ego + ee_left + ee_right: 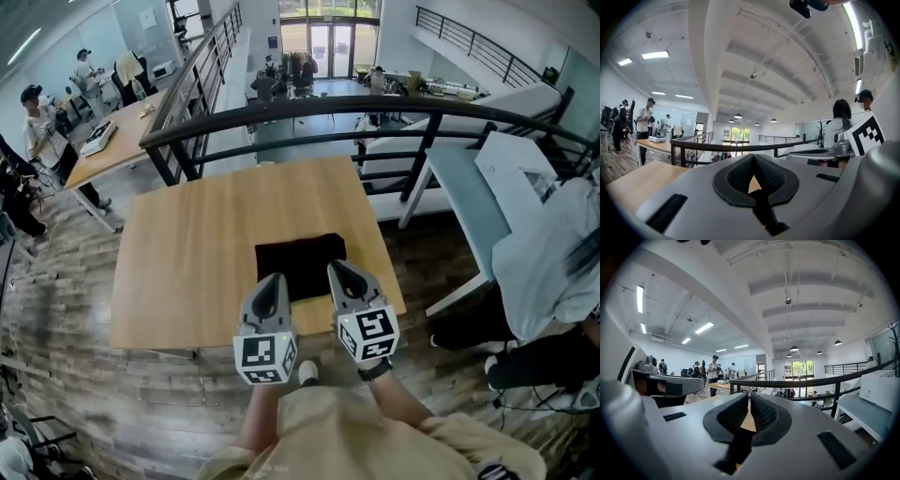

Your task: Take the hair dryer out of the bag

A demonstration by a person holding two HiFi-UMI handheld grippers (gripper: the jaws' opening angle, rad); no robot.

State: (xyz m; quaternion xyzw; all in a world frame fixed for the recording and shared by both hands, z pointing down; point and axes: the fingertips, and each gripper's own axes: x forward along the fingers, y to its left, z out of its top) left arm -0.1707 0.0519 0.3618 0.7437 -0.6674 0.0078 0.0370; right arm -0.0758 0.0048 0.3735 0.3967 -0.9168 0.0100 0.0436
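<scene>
A flat black bag (pixel 300 262) lies on the wooden table (pixel 197 253), close to its near edge. No hair dryer shows in any view. My left gripper (pixel 273 279) hovers at the bag's near left corner and my right gripper (pixel 338 268) at its near right corner, side by side and pointing level across the table. In the left gripper view the left gripper (pixel 753 158) has its dark pads together with nothing between them. The right gripper (pixel 749 397) in its own view is likewise shut and empty. The bag itself is hidden behind the jaws in both gripper views.
A black railing (pixel 309 131) runs just beyond the table's far edge, above a lower floor. A person in white (pixel 553 272) sits at the right beside a white desk (pixel 469 187). Several people stand around a long desk (pixel 112 145) at the far left.
</scene>
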